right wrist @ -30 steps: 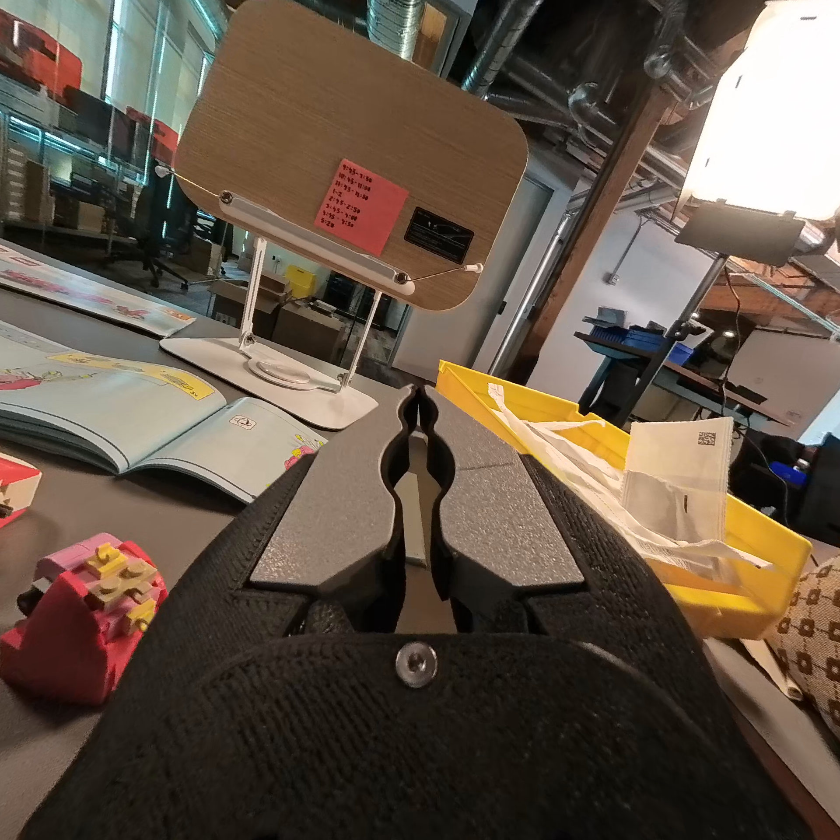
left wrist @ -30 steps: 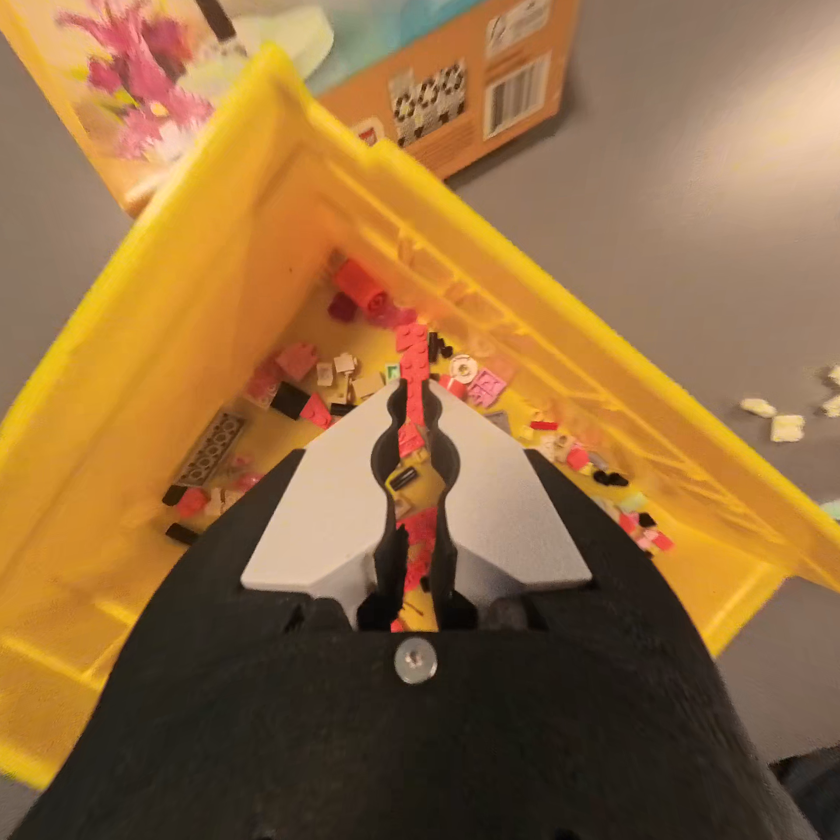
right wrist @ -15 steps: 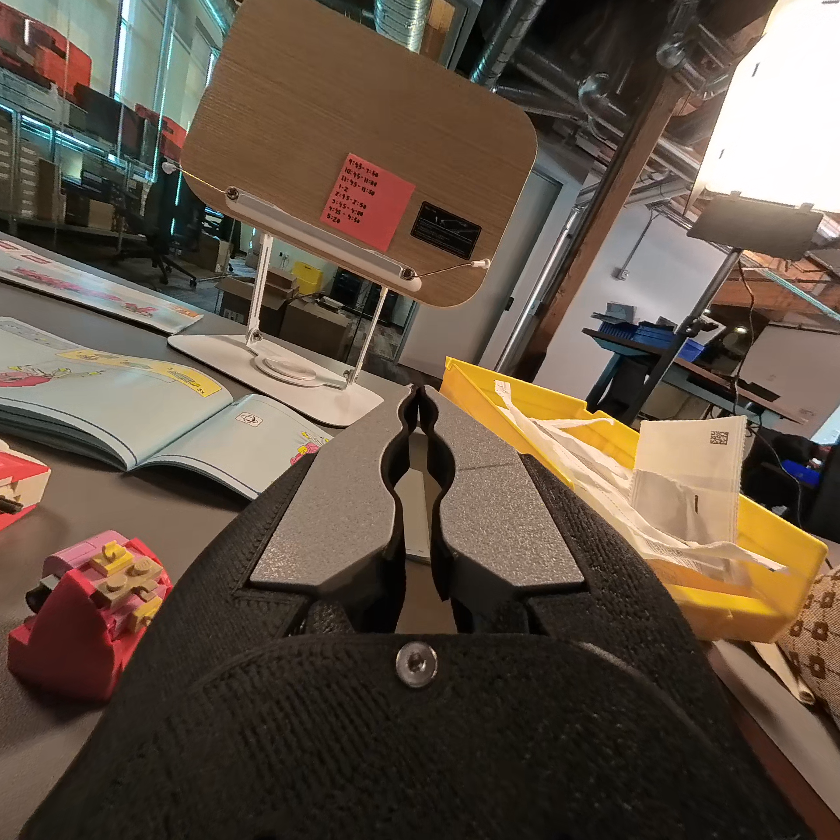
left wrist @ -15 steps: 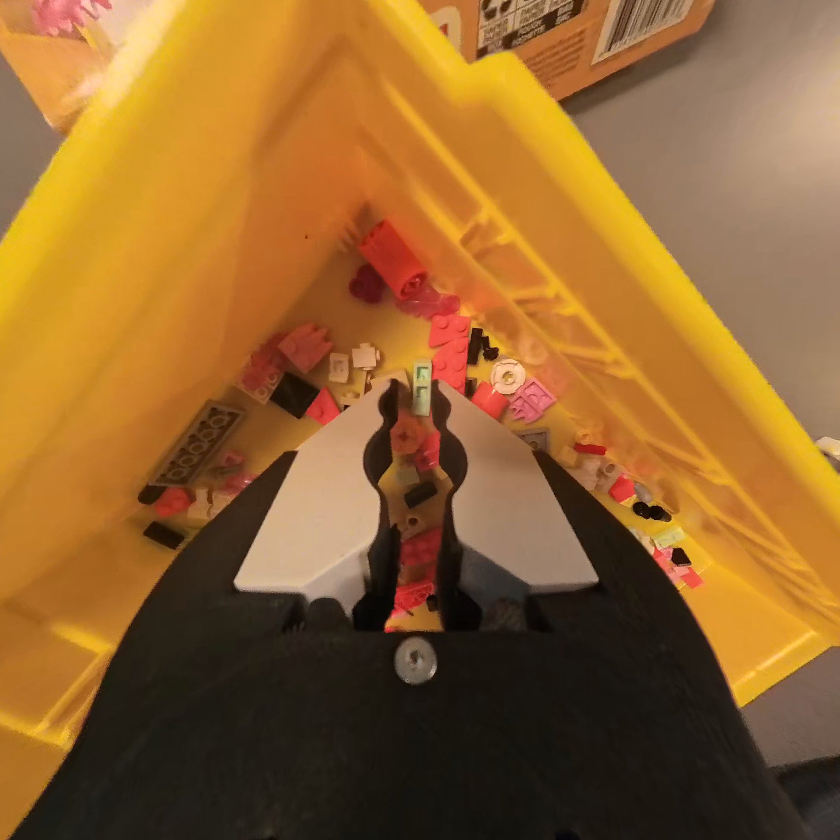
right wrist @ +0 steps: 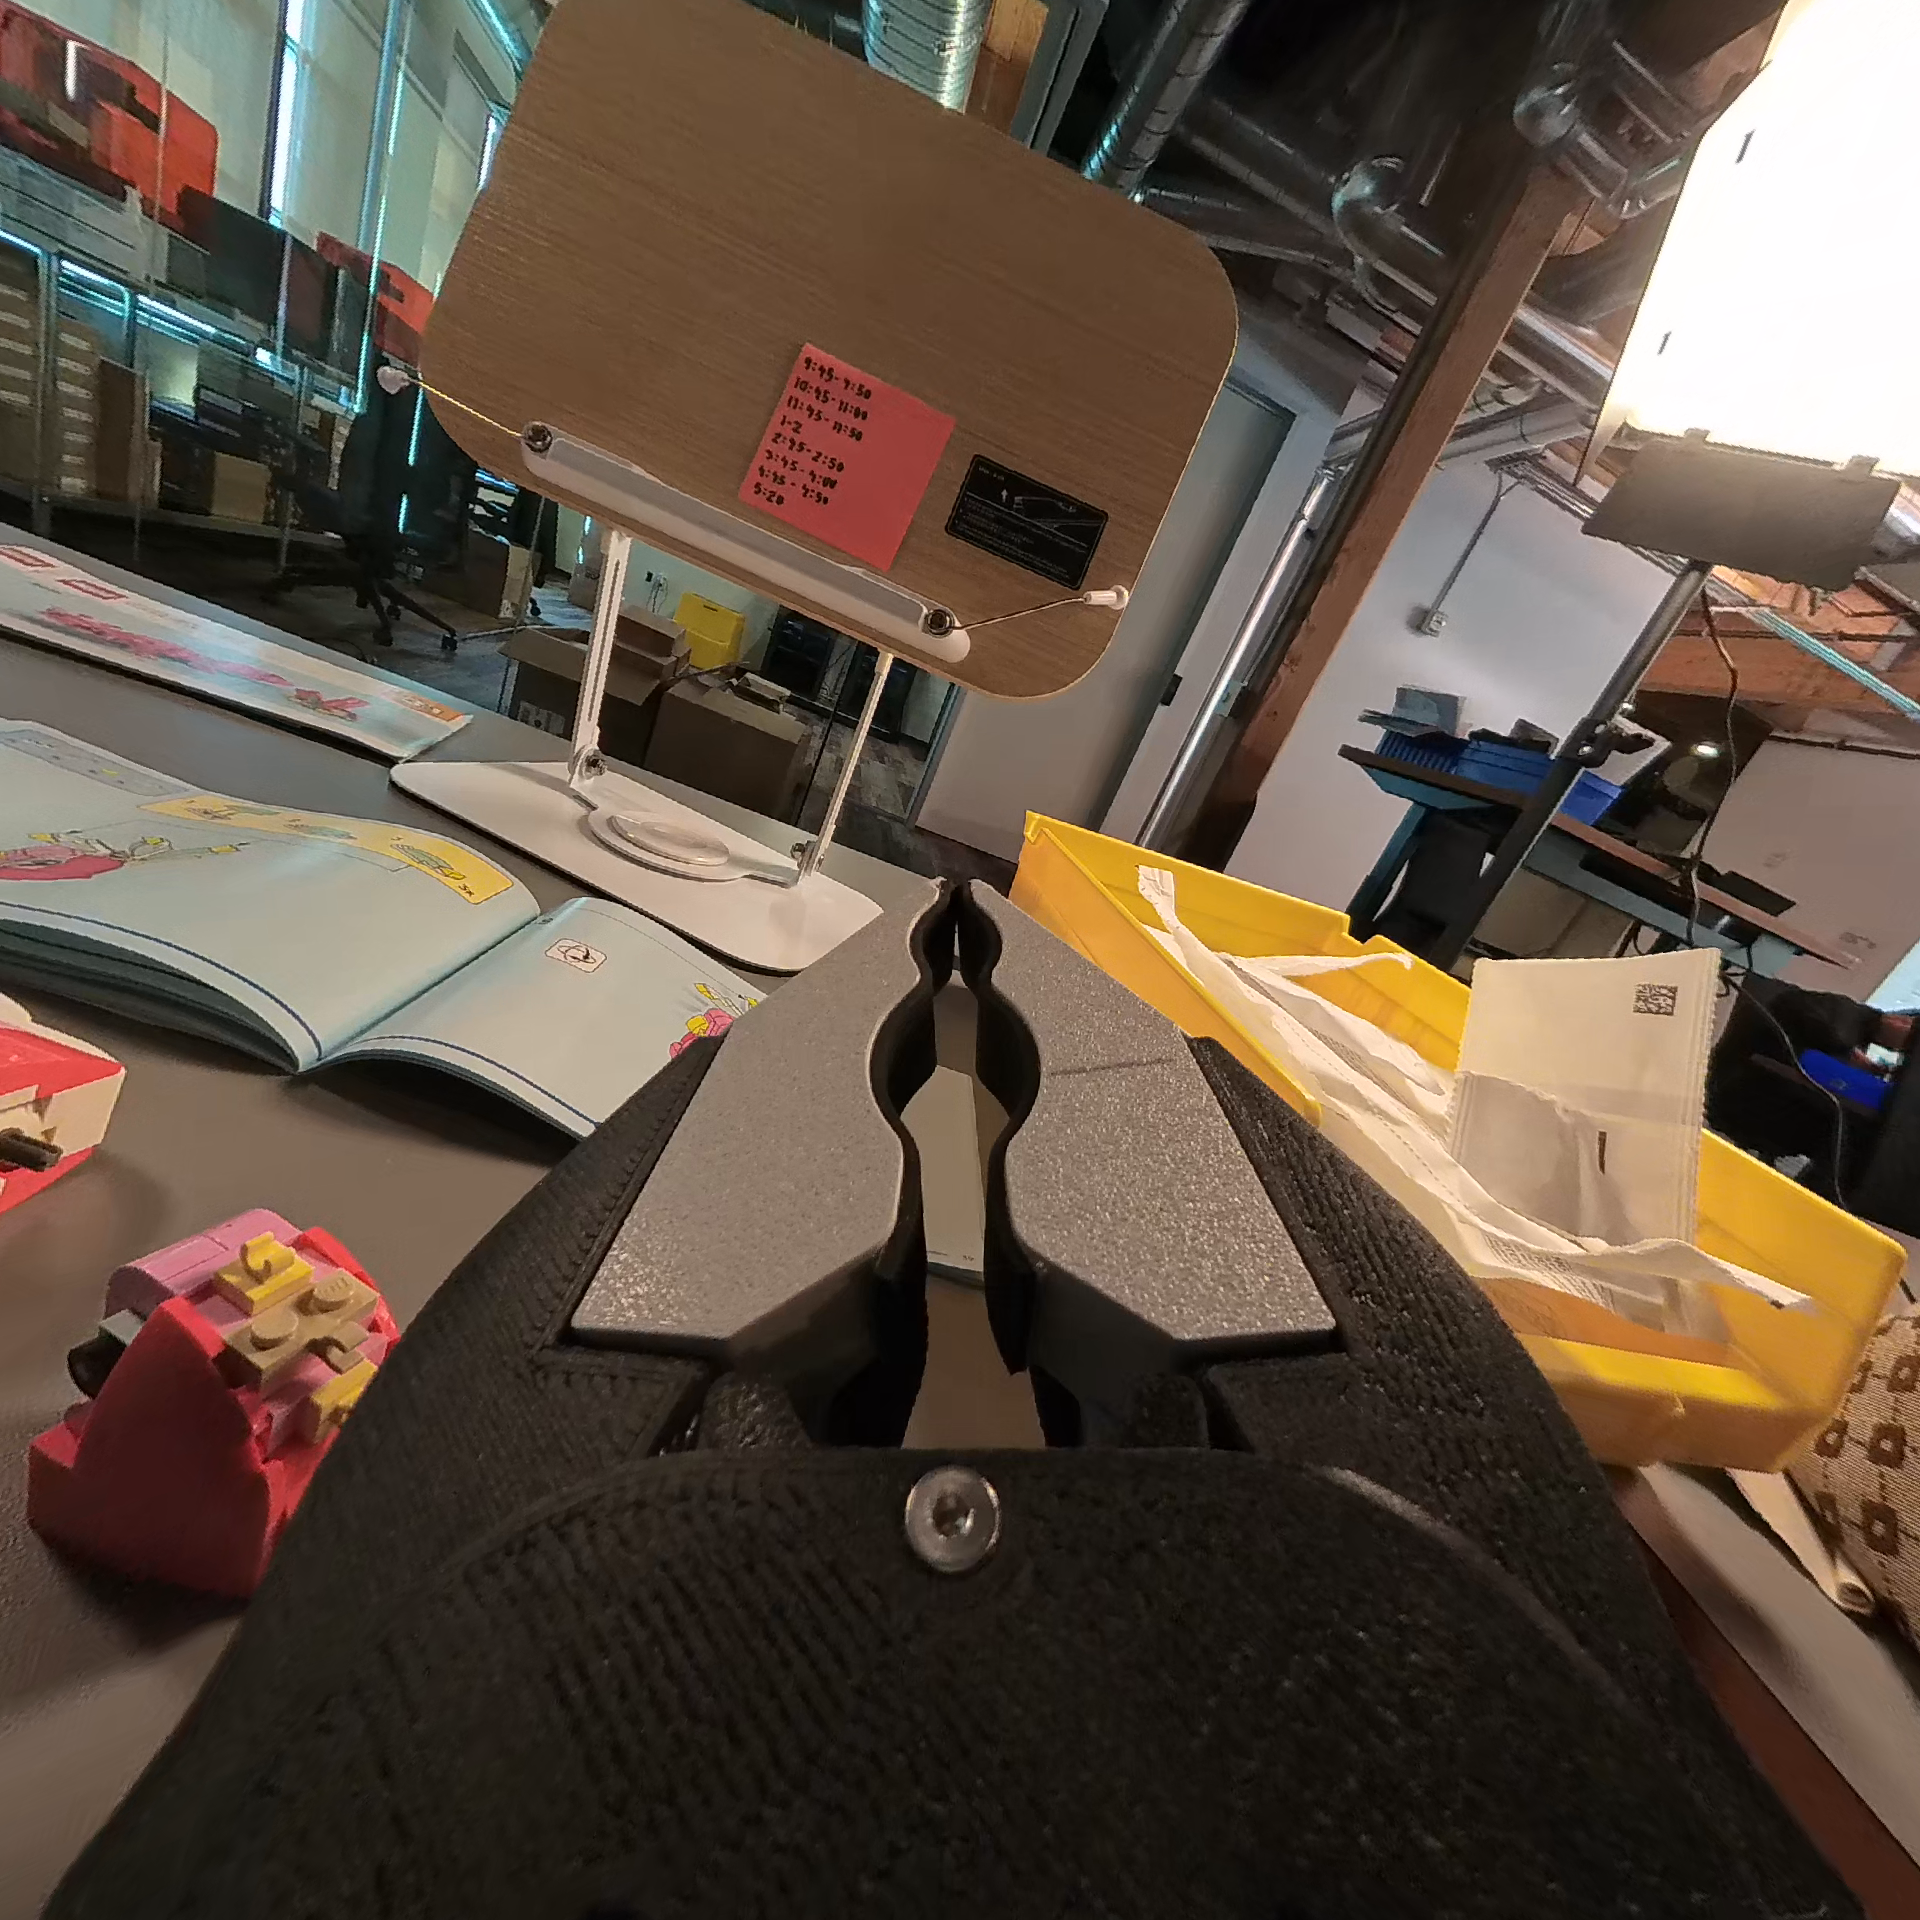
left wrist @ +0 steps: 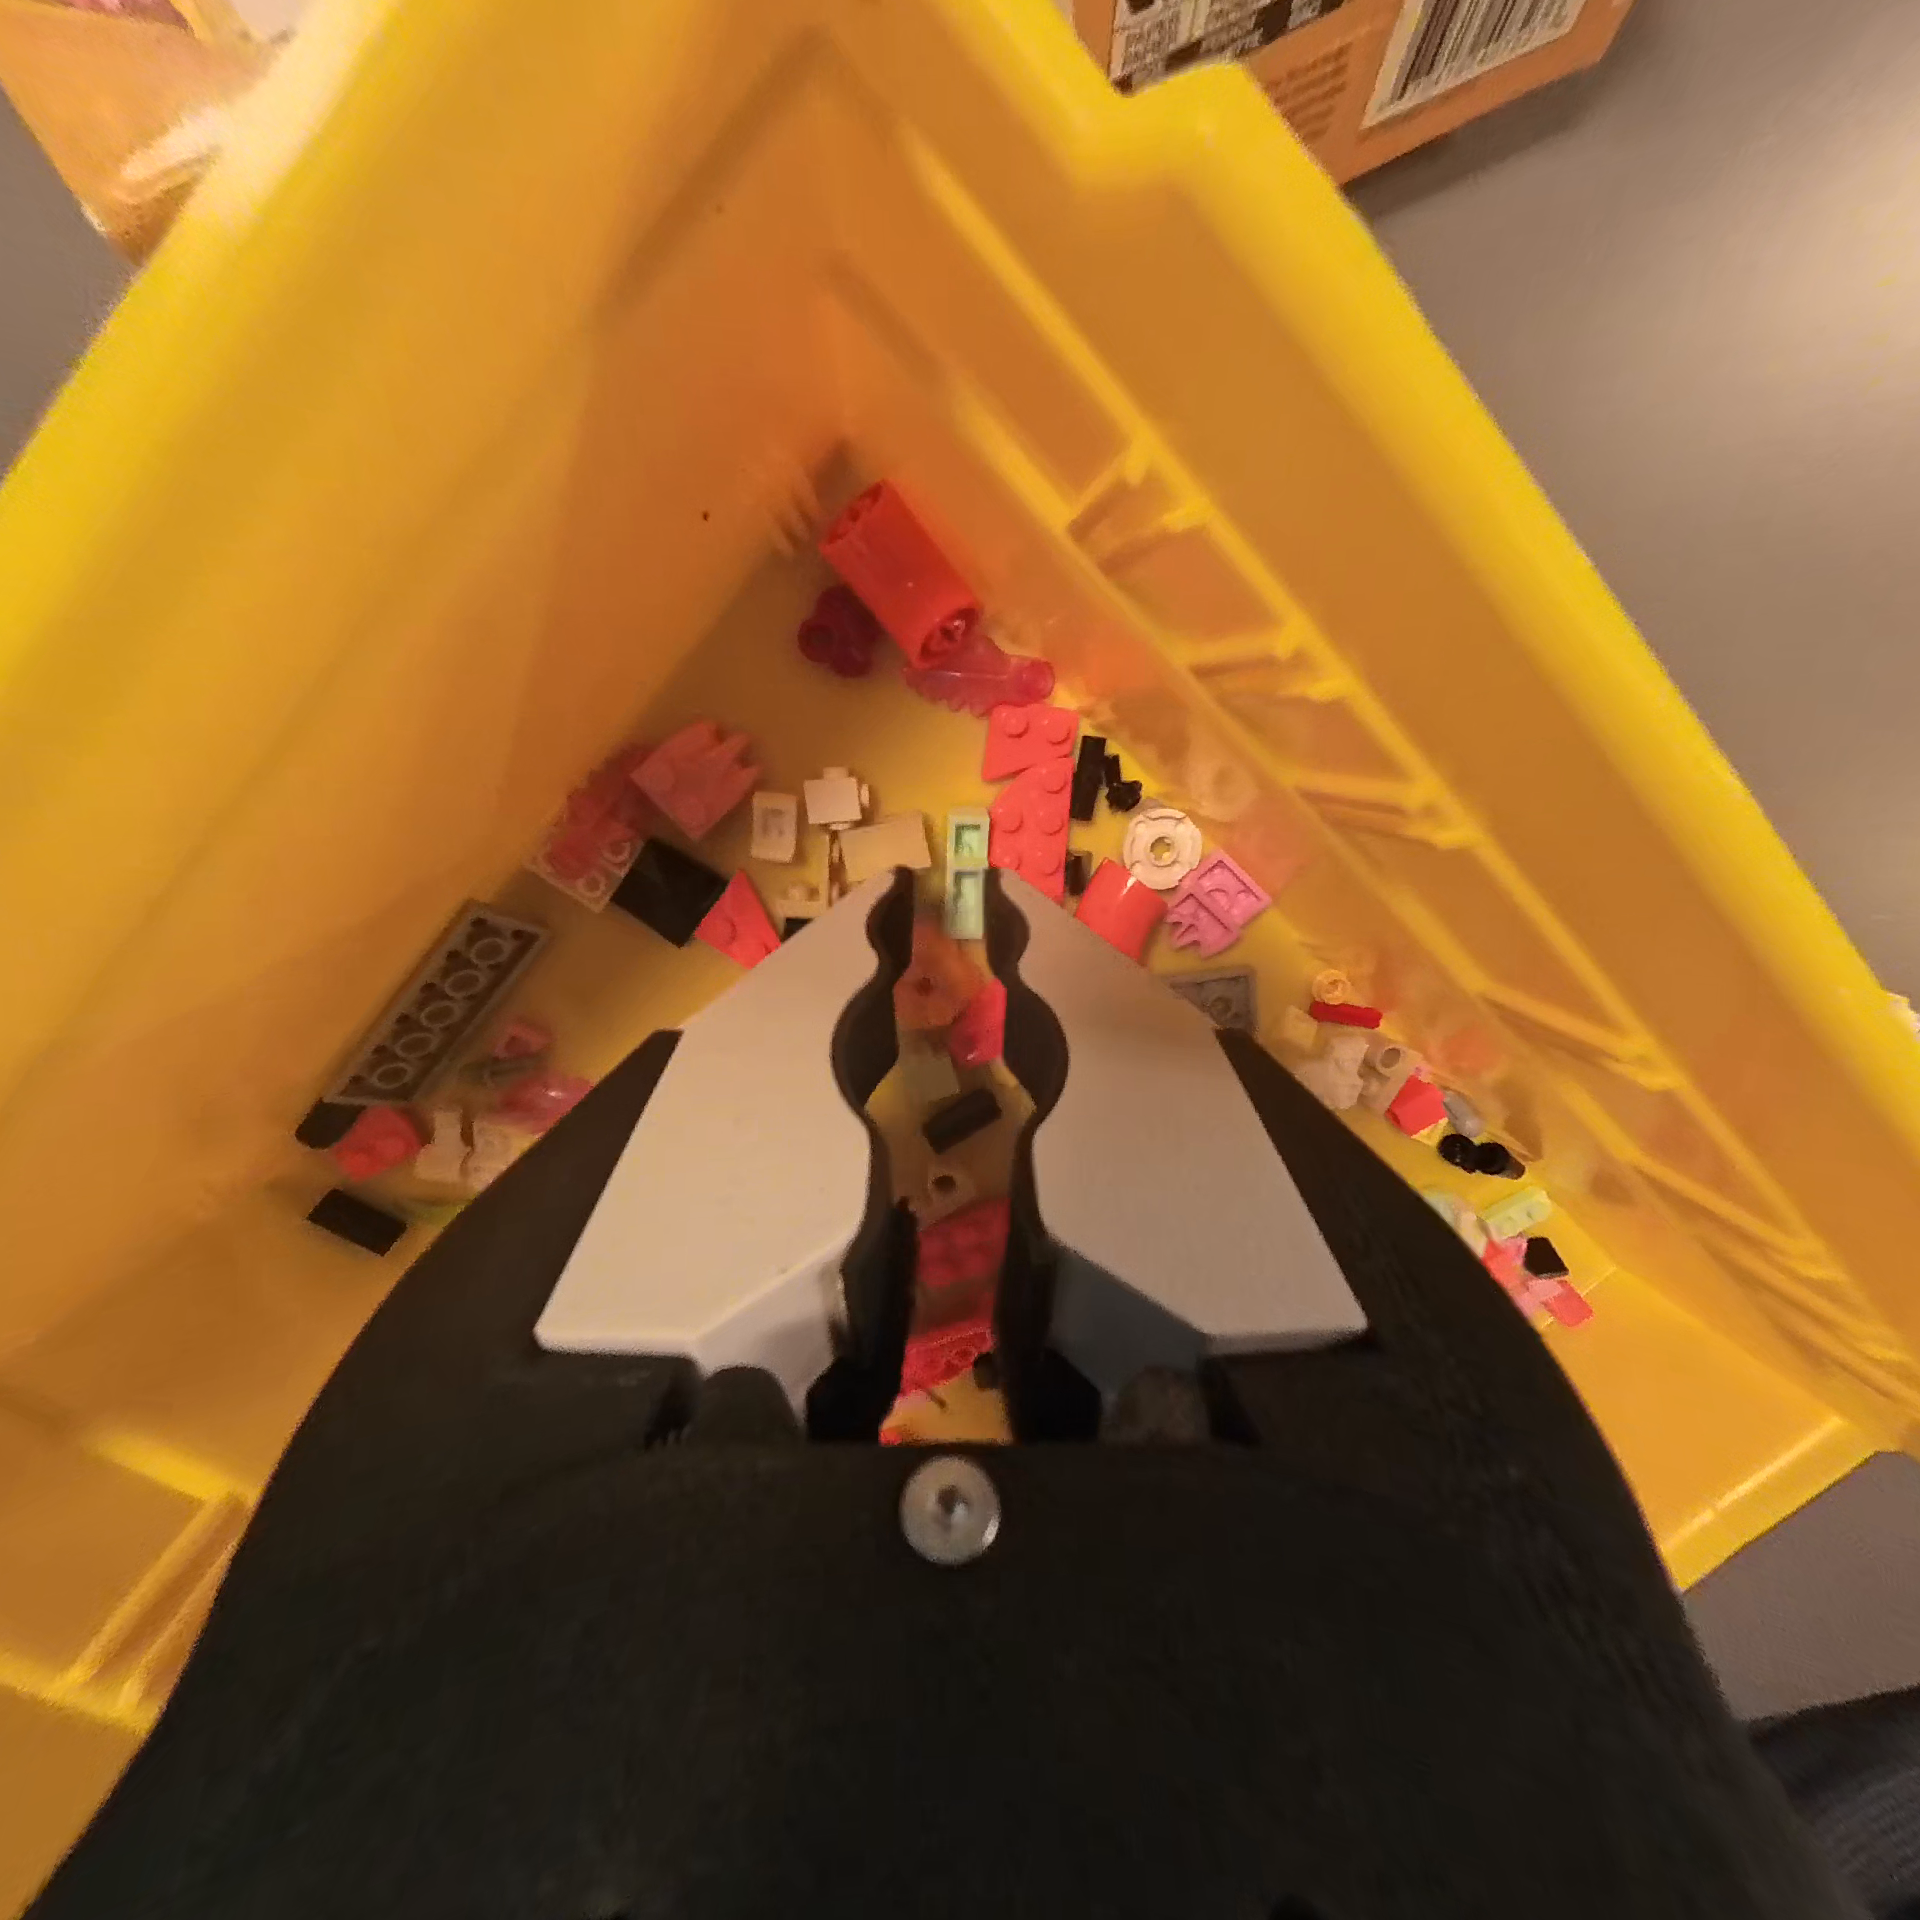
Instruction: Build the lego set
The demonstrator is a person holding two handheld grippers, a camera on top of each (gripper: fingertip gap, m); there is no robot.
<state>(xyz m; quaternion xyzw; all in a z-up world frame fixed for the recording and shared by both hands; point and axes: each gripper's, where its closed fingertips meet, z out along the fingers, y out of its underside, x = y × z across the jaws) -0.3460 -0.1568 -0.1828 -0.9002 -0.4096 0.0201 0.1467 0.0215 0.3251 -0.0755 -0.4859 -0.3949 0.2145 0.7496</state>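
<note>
With its jaws narrowly apart around a mint green plate (left wrist: pixel 964 873) in the yellow bin's (left wrist: pixel 436 436) corner, the left gripper (left wrist: pixel 948 891) risks pinching neighbouring coral pieces (crowded close), while the right gripper (right wrist: pixel 958 902) idles, jaws together.

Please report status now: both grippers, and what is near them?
Left gripper open inside yellow bin, mint-green brick piece between its fingertips, loose bricks around. Right gripper shut, empty, above table near instruction booklet.

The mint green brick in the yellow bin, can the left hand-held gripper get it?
Probably yes. The left hand-held gripper is open, with the mint brick between its fingertips and nothing covering it.
</note>
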